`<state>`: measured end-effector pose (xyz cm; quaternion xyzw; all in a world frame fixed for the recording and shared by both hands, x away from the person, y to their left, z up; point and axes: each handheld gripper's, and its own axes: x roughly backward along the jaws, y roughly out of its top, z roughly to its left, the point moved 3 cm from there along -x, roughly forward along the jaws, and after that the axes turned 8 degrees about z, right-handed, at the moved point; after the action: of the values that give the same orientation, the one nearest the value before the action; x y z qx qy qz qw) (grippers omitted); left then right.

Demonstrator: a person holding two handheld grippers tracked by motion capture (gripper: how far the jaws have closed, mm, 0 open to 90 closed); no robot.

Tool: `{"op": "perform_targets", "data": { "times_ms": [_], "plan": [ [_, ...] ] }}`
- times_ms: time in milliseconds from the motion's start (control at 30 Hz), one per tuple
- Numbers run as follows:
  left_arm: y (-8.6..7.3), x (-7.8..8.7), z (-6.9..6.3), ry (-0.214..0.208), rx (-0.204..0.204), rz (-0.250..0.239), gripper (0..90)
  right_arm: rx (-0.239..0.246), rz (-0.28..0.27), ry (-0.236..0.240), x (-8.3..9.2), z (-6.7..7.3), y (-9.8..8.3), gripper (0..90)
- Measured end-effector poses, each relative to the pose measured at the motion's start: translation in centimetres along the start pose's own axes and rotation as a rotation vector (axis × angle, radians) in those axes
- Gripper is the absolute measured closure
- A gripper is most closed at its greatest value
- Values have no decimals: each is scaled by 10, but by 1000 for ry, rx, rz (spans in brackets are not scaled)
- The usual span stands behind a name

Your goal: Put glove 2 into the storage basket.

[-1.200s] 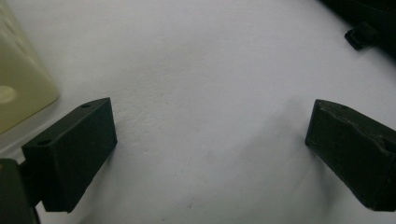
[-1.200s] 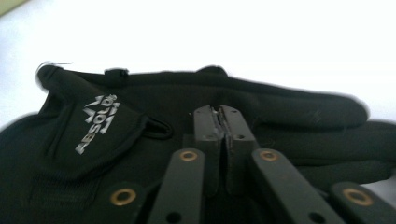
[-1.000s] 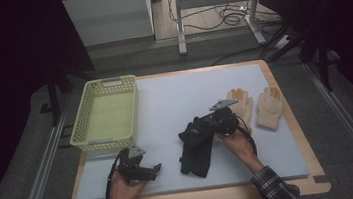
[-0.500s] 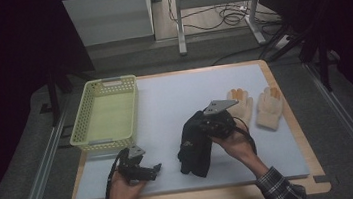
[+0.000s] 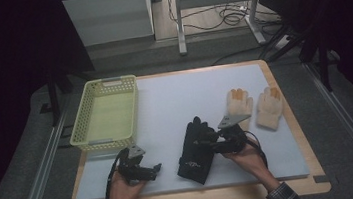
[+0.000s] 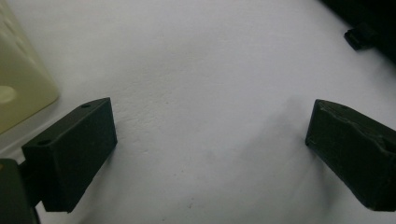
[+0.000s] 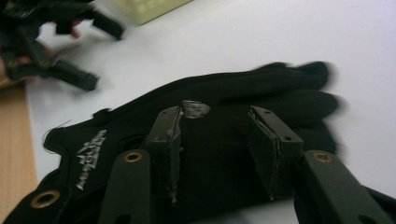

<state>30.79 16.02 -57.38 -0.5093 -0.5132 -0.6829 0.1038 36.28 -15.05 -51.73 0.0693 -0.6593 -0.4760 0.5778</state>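
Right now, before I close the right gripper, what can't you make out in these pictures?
- Right gripper view: motion blur smears the black glove's fingertips; whether the open jaws touch the fabric is unclear.
- Same view: the glove's white logo is too blurred to read.
- High view: the hand hides the right gripper's jaws.
- Left gripper view: the basket is cut off by the left edge.

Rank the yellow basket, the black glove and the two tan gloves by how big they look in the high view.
1. Yellow basket
2. Black glove
3. Two tan gloves, alike; no ranking between them.
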Motion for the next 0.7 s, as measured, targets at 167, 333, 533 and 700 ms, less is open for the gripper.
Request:
{"op": "perform_targets", "data": {
  "times_ms": [167,333,533,700],
  "plan": [
    [0,0,0,-1,1,-1,23,-50,-13,-42,9,-14,8,602],
    [0,0,0,-1,-1,-1,23,-61,50,-114,-24,-31,28,475],
    [0,0,0,-1,-1,-1,24,-166,110,-90,-51,-55,23,691],
    [0,0,0,0,0,-1,23,-147,98,-125,-37,-54,23,875]
  ]
}}
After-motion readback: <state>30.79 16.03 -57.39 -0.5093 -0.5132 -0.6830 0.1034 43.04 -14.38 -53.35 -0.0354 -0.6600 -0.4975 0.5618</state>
